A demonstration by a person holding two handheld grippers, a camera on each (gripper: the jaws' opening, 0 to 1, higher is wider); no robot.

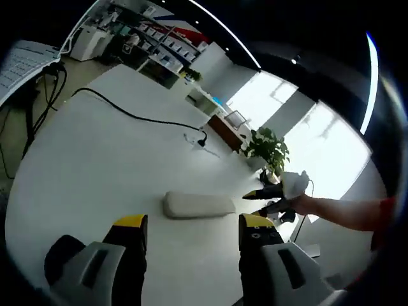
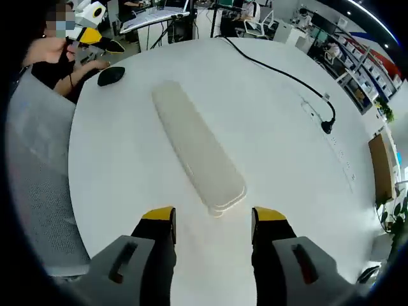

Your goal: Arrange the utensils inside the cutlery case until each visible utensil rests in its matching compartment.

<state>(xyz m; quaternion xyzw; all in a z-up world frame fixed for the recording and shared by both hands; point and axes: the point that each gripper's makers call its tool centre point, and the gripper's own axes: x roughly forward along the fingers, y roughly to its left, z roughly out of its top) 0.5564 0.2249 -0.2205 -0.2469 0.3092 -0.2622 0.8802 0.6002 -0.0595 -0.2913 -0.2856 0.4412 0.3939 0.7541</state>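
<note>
Nearby, black cable (image 2: 280, 70), mouse (image 2: 111, 76), closed case (image 2: 197, 153)

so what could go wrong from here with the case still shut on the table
1. The closed cutlery case lies loose on the smooth white table, so it may slide when one gripper pushes its lid.
2. The black cable runs nearby and could snag.
3. No utensils are visible, so contents may spill on opening.
</note>
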